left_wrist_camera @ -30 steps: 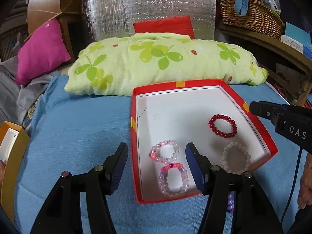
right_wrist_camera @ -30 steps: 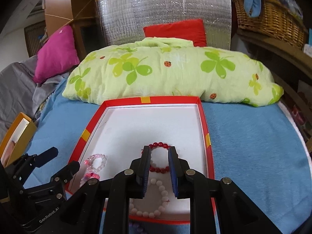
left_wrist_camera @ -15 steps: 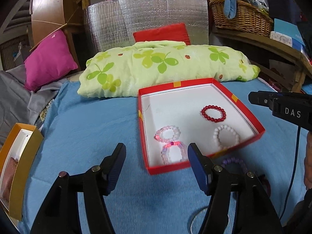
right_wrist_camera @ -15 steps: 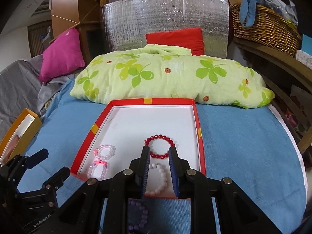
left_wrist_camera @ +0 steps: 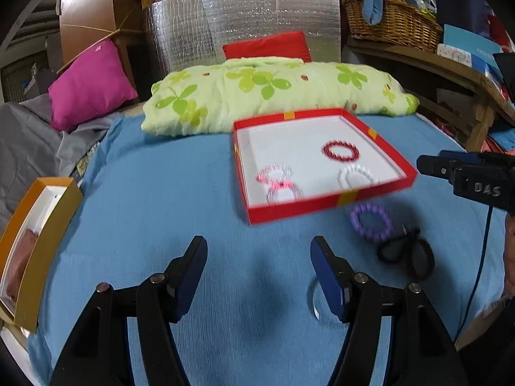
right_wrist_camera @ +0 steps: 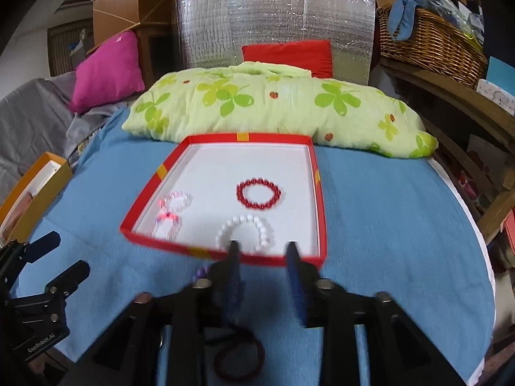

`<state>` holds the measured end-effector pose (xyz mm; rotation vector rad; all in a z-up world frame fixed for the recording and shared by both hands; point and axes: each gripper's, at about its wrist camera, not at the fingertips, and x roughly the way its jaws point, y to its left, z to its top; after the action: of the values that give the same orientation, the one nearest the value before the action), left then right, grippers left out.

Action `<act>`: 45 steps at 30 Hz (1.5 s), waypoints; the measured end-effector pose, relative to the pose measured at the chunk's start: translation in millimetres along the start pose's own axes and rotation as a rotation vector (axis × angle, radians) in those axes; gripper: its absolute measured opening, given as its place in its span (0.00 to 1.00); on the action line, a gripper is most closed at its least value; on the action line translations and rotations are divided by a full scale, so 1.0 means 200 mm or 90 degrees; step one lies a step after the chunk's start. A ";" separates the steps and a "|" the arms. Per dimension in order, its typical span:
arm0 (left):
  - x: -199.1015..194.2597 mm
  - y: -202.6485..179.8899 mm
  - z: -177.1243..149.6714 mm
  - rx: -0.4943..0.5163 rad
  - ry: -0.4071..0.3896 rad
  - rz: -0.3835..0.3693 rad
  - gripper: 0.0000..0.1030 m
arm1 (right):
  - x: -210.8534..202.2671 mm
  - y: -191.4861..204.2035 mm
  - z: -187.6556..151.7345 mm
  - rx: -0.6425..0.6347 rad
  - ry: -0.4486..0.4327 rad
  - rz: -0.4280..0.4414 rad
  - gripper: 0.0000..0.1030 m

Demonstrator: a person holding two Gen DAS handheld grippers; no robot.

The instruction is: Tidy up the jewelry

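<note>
A red box lid with a white floor (left_wrist_camera: 334, 207) (right_wrist_camera: 222, 255) lies on the blue cloth. In it lie a red bead bracelet (left_wrist_camera: 340, 151) (right_wrist_camera: 259, 193), a white one (left_wrist_camera: 357, 177) (right_wrist_camera: 245, 233) and two pale pink ones (left_wrist_camera: 278, 181) (right_wrist_camera: 170, 212). A purple bead bracelet (left_wrist_camera: 371, 222) and a dark hair tie (left_wrist_camera: 407, 254) (right_wrist_camera: 238, 357) lie on the cloth in front of the box. A thin ring (left_wrist_camera: 313, 299) lies by my left gripper's right finger. My left gripper (left_wrist_camera: 259, 276) is open and empty. My right gripper (right_wrist_camera: 262, 273) is open and empty, above the hair tie.
A green clover-print pillow (left_wrist_camera: 273, 93) lies behind the box. An orange box (left_wrist_camera: 35, 251) sits at the cloth's left edge. A magenta cushion (left_wrist_camera: 90, 85) and grey cloth are at far left. A wicker basket (right_wrist_camera: 431, 45) stands on a wooden shelf at right.
Both grippers have pulled back from the box toward the near edge of the cloth. The right gripper has opened from nearly closed. The purple bracelet, hair tie and ring have come into view.
</note>
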<state>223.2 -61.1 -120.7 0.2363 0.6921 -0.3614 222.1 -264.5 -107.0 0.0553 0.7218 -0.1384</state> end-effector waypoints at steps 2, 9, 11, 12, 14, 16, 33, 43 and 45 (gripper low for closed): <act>-0.02 0.00 -0.05 0.001 0.012 -0.009 0.67 | -0.04 -0.02 -0.04 0.006 -0.004 0.011 0.63; -0.03 0.00 -0.16 0.018 0.041 -0.024 0.67 | -0.11 -0.12 -0.17 0.037 0.024 0.104 0.49; -0.03 -0.01 -0.18 0.024 0.047 -0.036 0.67 | -0.10 -0.14 -0.20 0.046 0.046 0.126 0.48; -0.02 -0.02 -0.18 0.024 0.050 -0.043 0.67 | -0.09 -0.14 -0.21 0.048 0.055 0.132 0.48; -0.02 -0.03 -0.19 0.026 0.056 -0.058 0.67 | -0.06 -0.14 -0.23 0.045 0.076 0.146 0.48; -0.02 -0.05 -0.20 0.036 0.060 -0.070 0.67 | -0.03 -0.15 -0.25 0.046 0.100 0.161 0.44; 0.05 -0.14 -0.20 0.050 0.102 -0.120 0.72 | 0.16 -0.08 -0.38 0.004 0.219 0.168 0.34; 0.08 -0.17 -0.20 0.041 0.119 -0.134 0.73 | 0.15 -0.06 -0.39 -0.047 0.199 0.132 0.22; 0.09 -0.18 -0.20 0.044 0.120 -0.134 0.73 | 0.13 -0.09 -0.37 -0.037 0.182 0.127 0.23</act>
<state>197.3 -85.2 -165.6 0.2656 0.8939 -0.5700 190.1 -278.0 -179.6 0.0921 1.0010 0.0831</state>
